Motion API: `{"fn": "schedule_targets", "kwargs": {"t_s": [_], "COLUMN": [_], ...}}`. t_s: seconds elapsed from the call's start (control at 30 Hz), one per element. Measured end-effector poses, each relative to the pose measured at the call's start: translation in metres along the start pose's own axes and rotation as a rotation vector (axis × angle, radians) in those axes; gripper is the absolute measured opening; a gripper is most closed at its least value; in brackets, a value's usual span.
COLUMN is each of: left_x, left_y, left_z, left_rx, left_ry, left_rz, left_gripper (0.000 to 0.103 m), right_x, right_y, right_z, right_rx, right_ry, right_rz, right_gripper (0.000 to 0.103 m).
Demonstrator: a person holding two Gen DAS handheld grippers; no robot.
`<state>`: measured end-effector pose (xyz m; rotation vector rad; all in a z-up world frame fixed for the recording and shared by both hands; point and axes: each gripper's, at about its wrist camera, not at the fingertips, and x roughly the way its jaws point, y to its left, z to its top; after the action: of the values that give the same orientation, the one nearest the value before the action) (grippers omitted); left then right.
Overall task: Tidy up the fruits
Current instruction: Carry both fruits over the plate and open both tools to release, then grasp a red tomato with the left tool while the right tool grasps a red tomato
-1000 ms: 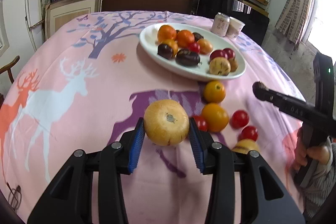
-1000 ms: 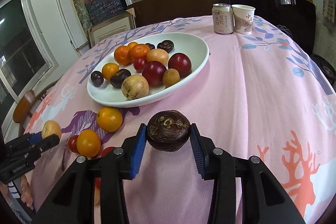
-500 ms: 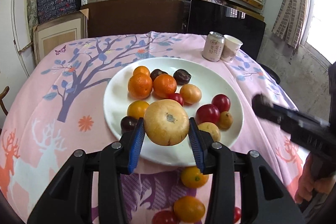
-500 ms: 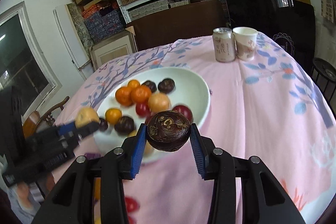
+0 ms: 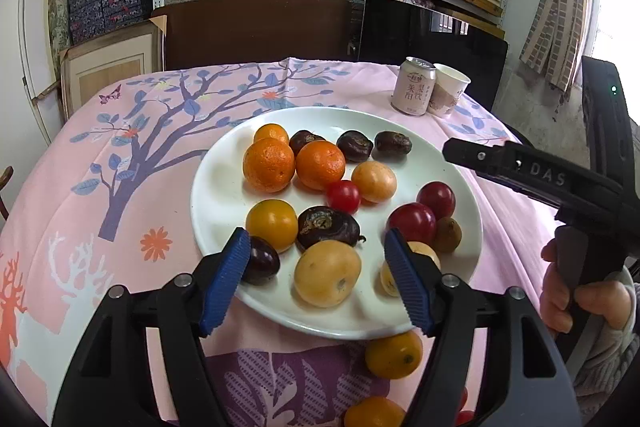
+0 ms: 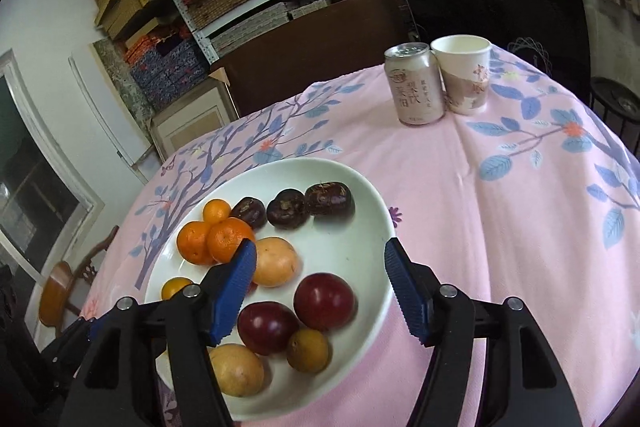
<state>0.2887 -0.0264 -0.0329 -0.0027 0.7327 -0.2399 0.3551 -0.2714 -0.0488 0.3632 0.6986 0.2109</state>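
both grippers' fingers (image 5: 236, 279) spread wide, above fruit plate (image 5: 216, 163)

Support surface: a table is wearing a pink tablecloth (image 5: 132, 187) printed with deer and a tree.
Centre: a white plate (image 5: 208, 187) is resting on the cloth, carrying mixed fruit.
Far right: a drink can (image 6: 414, 85) and a paper cup (image 6: 464, 73) are standing upright, touching.
Near edge: two orange fruits (image 5: 394, 355) are lying on the cloth, just beside the plate.
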Motion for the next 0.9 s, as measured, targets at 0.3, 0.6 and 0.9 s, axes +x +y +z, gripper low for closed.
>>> {"fn": "schedule_targets", "kwargs": {"t_s": [0.3,0.6,0.9], "left_x": [-0.025,-0.058,-0.089], "left_y": [0.014,0.029,0.032], "left_z": [-0.015,-0.062,-0.11], "left_rx": [-0.033,-0.086,-0.086], "left_ry": [-0.014,0.016,0.041], "left_rz": [0.051,0.08,0.053], "left_gripper": [0.092,0.094,0.097], "right_x": [-0.034,-0.072,-0.082], "right_y": [-0.012,-0.037,-0.05], "right_z": [-0.026,-0.066,-0.088], "right_rx": [0.021,0.105,0.165], "right_ry": [-0.039,-0.049,-0.011], "right_rz": [-0.015,-0.04,-0.026], "right_gripper": [0.079,0.09,0.09]}}
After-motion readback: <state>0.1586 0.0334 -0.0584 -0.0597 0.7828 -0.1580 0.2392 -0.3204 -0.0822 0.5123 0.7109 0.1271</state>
